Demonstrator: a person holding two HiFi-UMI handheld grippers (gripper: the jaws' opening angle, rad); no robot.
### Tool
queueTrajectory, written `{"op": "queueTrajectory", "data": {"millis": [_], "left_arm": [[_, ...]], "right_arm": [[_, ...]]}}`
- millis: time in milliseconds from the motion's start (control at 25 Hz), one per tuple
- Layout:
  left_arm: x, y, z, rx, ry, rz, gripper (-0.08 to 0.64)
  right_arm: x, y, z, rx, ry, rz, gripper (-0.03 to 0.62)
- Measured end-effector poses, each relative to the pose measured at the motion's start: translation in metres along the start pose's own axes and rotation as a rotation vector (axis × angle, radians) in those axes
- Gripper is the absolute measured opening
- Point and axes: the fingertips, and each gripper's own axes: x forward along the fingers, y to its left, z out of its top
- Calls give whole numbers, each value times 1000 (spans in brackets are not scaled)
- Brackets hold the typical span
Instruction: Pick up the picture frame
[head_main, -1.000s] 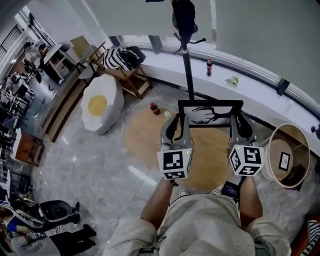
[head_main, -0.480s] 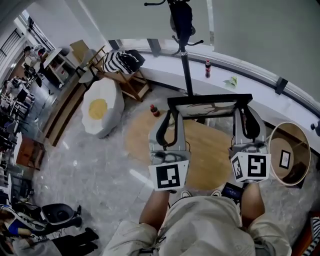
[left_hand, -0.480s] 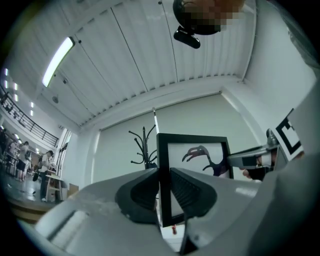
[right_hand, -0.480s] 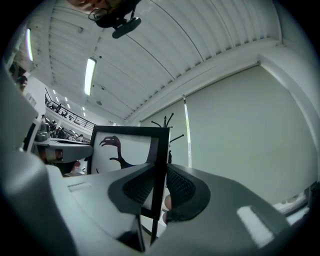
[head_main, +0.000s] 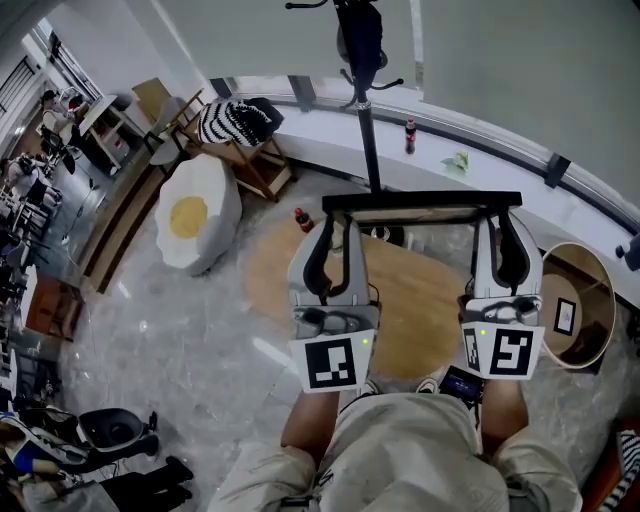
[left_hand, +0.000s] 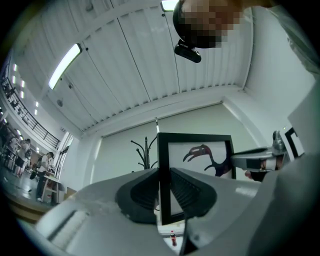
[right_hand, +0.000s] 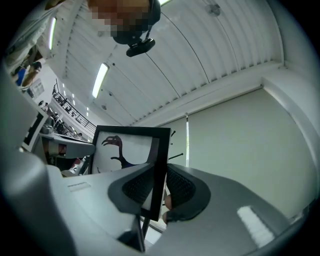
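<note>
The picture frame (head_main: 420, 203) hangs in the air in front of the person, well above the floor (head_main: 200, 330) and the round wooden surface (head_main: 420, 310) below it. From the head view it is seen nearly edge-on, as a dark bar running left to right. The left gripper (head_main: 333, 225) is clamped narrowly on the frame's left rail. In the left gripper view its ribbed pads (left_hand: 145, 192) press the black moulding from both sides. The right gripper (head_main: 498, 225) pinches the right rail in the same way, with its jaws close together on the thin edge. The bird print shows between the two.

The likely risk is in how the two grips work together. Each holds only a slim strip of moulding. If one hand rises, twists or drifts outward without the other, the frame could rack or slide out of a pad. A slip on either side would probably leave the frame swinging from the other grip, then dropping to the hard floor. The coat stand (head_main: 365, 90) rises just beyond the frame's far edge, so any push forward could knock the frame against its pole.
</note>
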Motion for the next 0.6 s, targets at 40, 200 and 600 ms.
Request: {"op": "queueTrajectory", "data": {"millis": [40, 200, 600], "left_arm": [[-1, 0, -1, 0, -4, 1, 80], [0, 1, -3, 8, -8, -2, 80], [-3, 7, -1, 12, 7, 5, 80]], "right_arm": [[0, 1, 0, -3, 1, -1, 75], [4, 0, -1, -5, 9, 1, 75], [5, 6, 0, 0, 17, 12, 75]]}}
